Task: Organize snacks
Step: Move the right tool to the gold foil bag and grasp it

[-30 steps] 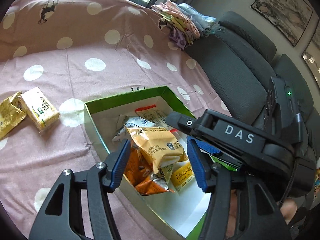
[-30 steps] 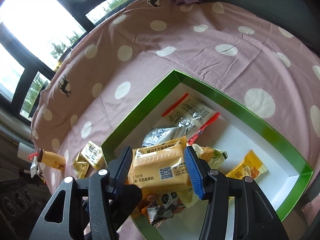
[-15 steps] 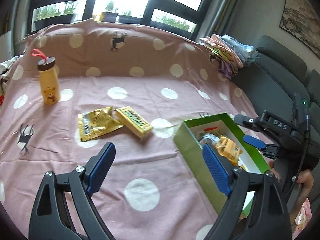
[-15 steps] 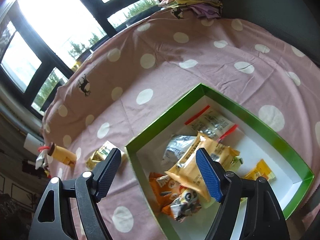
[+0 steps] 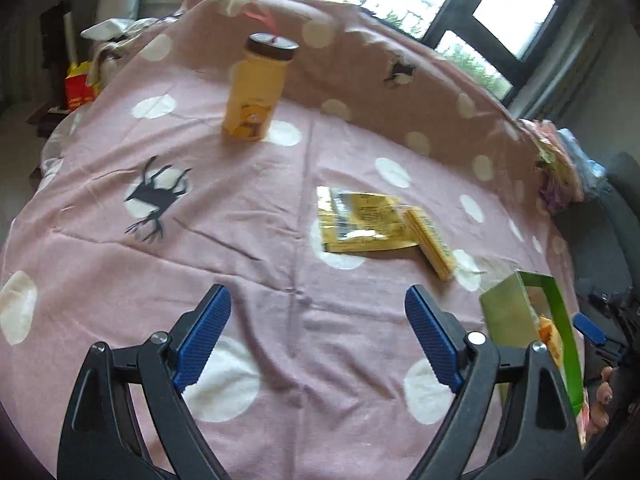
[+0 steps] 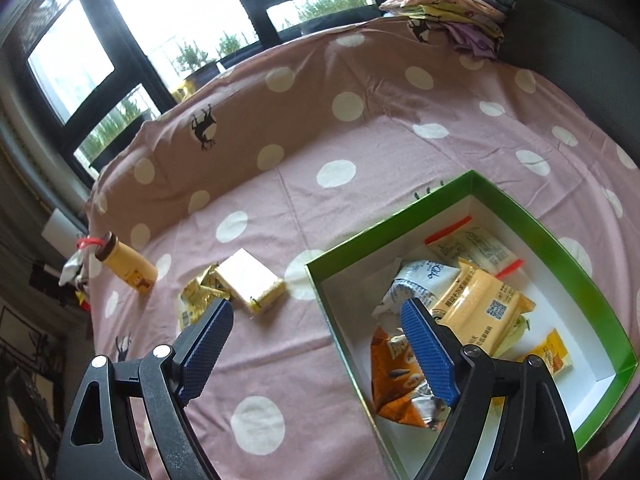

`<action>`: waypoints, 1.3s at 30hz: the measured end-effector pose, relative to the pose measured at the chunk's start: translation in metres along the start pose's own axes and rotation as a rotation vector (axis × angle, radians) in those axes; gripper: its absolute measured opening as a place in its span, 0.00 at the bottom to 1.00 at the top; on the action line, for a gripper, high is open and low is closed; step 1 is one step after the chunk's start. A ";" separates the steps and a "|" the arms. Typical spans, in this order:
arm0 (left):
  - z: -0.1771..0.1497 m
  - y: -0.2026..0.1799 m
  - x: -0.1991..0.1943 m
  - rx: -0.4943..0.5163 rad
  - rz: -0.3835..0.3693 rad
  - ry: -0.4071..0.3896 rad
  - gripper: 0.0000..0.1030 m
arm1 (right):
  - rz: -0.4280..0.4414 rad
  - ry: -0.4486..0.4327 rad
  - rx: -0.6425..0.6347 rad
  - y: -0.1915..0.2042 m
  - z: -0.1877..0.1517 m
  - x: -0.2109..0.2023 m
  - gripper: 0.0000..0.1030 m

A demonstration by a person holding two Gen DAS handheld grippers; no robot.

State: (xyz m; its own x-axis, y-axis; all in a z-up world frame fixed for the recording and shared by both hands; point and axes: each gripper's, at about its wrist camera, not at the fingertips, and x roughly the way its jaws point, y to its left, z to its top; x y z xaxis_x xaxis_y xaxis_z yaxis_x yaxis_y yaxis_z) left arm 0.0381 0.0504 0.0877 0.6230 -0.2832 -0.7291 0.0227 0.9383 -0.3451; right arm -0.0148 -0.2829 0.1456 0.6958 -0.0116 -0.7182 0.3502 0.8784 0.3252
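A green box (image 6: 556,236) with a white inside holds several snack packs, a tan biscuit pack (image 6: 480,308) on top. It also shows at the right edge of the left wrist view (image 5: 560,320). On the pink dotted cloth lie a gold foil pack (image 5: 360,220) and a yellow boxed snack (image 5: 432,244), also seen in the right wrist view as the gold foil pack (image 6: 198,298) and the boxed snack (image 6: 252,280). A yellow bottle (image 5: 256,92) stands further off. My left gripper (image 5: 318,336) is open and empty above the cloth. My right gripper (image 6: 316,344) is open and empty over the box's left wall.
Folded clothes (image 6: 452,8) are stacked at the far right by a dark sofa (image 6: 580,20). Windows line the far side. The yellow bottle (image 6: 126,266) shows near the cloth's left edge in the right wrist view. A red carton (image 5: 78,88) sits beyond the cloth.
My right gripper opened and let the tan biscuit pack drop into the box, then drew back. My left gripper opened wide and swung left, away from the box toward the loose snacks and bottle.
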 end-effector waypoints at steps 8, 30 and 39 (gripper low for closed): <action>0.011 0.049 -0.004 -0.122 0.081 -0.007 0.86 | 0.129 0.090 -0.095 0.049 -0.016 0.028 0.84; 0.018 0.064 0.004 -0.164 0.072 0.037 0.86 | -0.030 0.296 -0.436 0.205 -0.019 0.223 0.84; 0.016 0.061 0.006 -0.154 0.072 0.053 0.86 | -0.051 0.277 -0.557 0.208 -0.043 0.224 0.73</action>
State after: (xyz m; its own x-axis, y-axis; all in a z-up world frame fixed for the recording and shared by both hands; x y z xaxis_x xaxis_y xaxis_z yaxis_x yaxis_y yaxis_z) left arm 0.0555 0.1091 0.0716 0.5763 -0.2301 -0.7842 -0.1434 0.9162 -0.3743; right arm 0.1868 -0.0824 0.0260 0.4724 -0.0012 -0.8814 -0.0532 0.9981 -0.0298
